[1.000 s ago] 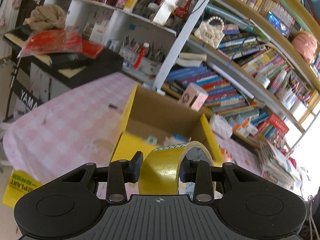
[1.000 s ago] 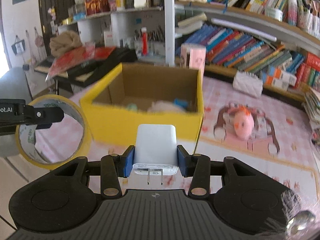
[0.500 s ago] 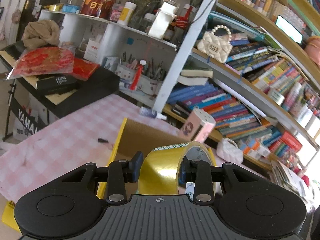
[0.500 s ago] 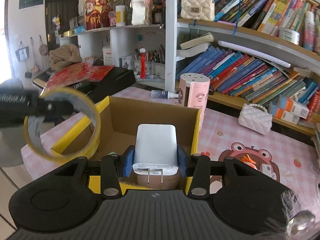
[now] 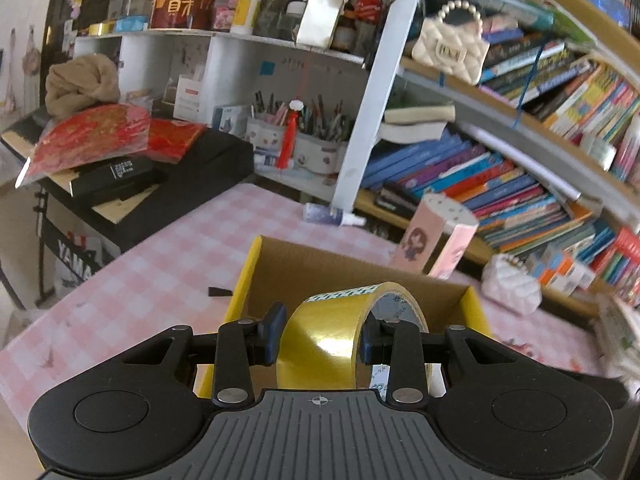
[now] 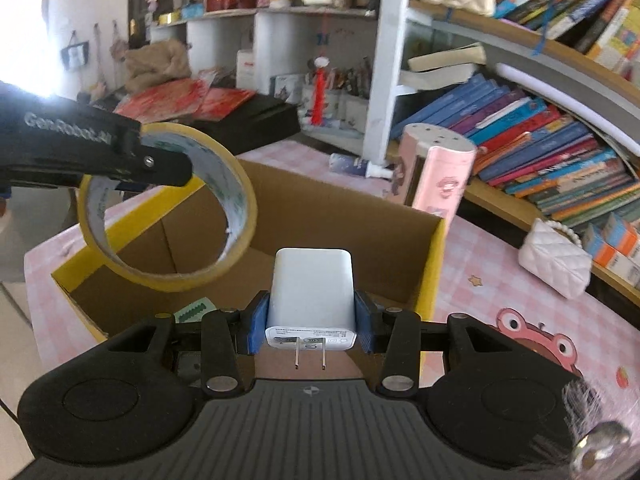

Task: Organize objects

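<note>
Hanging over the open yellow cardboard box (image 6: 434, 248), the roll of yellow tape (image 5: 340, 340) sits clamped across its width in the left gripper (image 5: 322, 338), while the right gripper (image 6: 310, 320) pinches a white plug adapter (image 6: 312, 292), prongs toward the camera. Both loads crowd one opening; releasing together could knock the tape against the adapter or the box rim.

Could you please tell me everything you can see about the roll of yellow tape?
The roll of tape is a wide ring with a glossy yellow outside and a white printed lining. It looks like plastic packing tape. It stands on edge, clamped across its width by the left gripper, and hangs above the open yellow cardboard box. Only the gripper's pads touch it.
</note>
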